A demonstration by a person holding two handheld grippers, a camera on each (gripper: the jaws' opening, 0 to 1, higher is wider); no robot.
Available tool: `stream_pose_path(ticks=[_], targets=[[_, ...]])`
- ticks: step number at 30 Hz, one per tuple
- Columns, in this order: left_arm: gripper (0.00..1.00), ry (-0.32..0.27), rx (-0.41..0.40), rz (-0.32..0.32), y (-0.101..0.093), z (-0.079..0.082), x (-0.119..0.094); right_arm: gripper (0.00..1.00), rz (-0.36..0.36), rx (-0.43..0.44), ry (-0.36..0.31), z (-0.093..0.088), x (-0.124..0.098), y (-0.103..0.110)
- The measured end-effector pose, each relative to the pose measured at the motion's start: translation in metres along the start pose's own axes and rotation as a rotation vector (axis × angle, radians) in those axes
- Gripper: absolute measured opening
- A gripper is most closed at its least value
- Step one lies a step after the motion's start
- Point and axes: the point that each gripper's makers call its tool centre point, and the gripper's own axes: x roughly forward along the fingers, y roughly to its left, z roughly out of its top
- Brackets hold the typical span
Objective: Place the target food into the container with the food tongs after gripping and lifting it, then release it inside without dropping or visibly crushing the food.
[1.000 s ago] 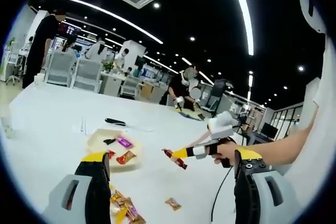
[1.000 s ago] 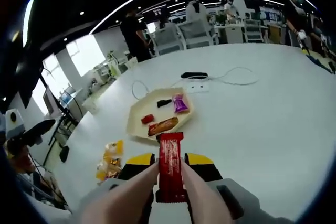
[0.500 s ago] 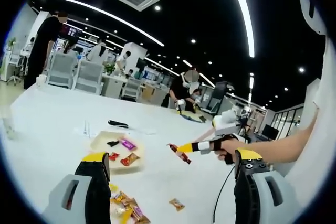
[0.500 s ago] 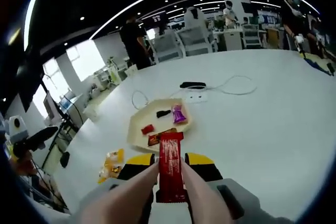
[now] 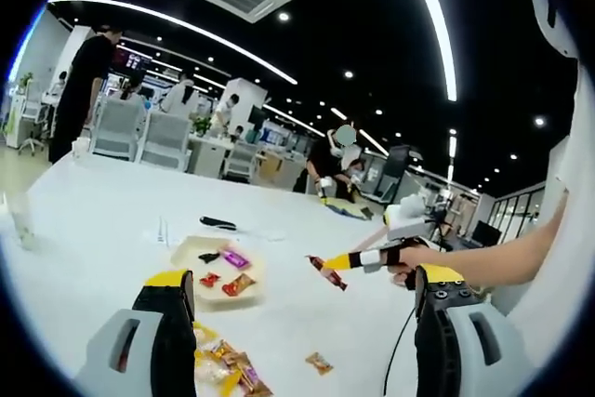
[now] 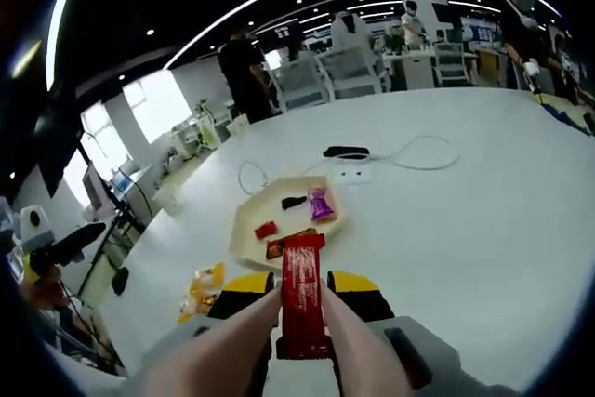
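Open office, big white table (image 6: 483, 230). Landmark: cream tray (image 6: 249, 230) mid-table, holding a purple packet (image 6: 321, 204), a small red one (image 6: 265, 229), a dark one (image 6: 291, 202) and an orange-brown bar (image 5: 237, 284). Right gripper (image 6: 302, 323) is clamped on tongs (image 6: 244, 337), which pinch a red bar (image 6: 301, 297) upright, held in the air just short of the tray. Left gripper (image 5: 297, 323) wide open, nothing in it. Snack pile (image 5: 223, 364) lies near the tray, one loose snack (image 5: 319, 363) apart. Black cable plug (image 6: 346, 152) beyond the tray.
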Motion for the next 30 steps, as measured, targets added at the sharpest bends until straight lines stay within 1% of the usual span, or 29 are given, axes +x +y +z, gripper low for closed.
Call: stream_pose_path(ticks=[3, 8, 15, 16, 17, 21, 26, 30], targets=[[0.99, -0.017, -0.016, -0.004, -0.002, 0.003, -0.001, 0.22, 0.006, -0.001, -0.005, 0.003, -0.002, 0.002], [0.99, -0.008, -0.003, -0.002, -0.007, 0.000, -0.002, 0.22, 0.015, -0.005, -0.022, 0.008, -0.005, 0.004], [0.99, 0.001, 0.009, 0.014, -0.009, -0.004, -0.003, 0.22, 0.026, -0.013, -0.027, 0.008, -0.007, 0.003], [0.99, 0.000, 0.010, 0.016, -0.009, -0.004, -0.004, 0.22, 0.026, -0.016, -0.025, 0.007, -0.007, 0.003], [0.99, -0.014, 0.013, 0.022, -0.010, -0.003, -0.006, 0.22, 0.026, -0.022, -0.022, 0.007, -0.007, 0.003], [0.99, -0.023, 0.018, 0.036, -0.007, -0.005, -0.011, 0.22, 0.030, -0.028, -0.020, 0.011, -0.006, 0.006], [0.99, -0.008, 0.014, 0.047, -0.005, -0.008, -0.015, 0.22, 0.041, -0.024, -0.042, 0.019, -0.007, 0.009], [0.99, -0.009, 0.022, 0.051, -0.004, -0.007, -0.015, 0.22, 0.044, -0.020, -0.046, 0.019, -0.007, 0.011]])
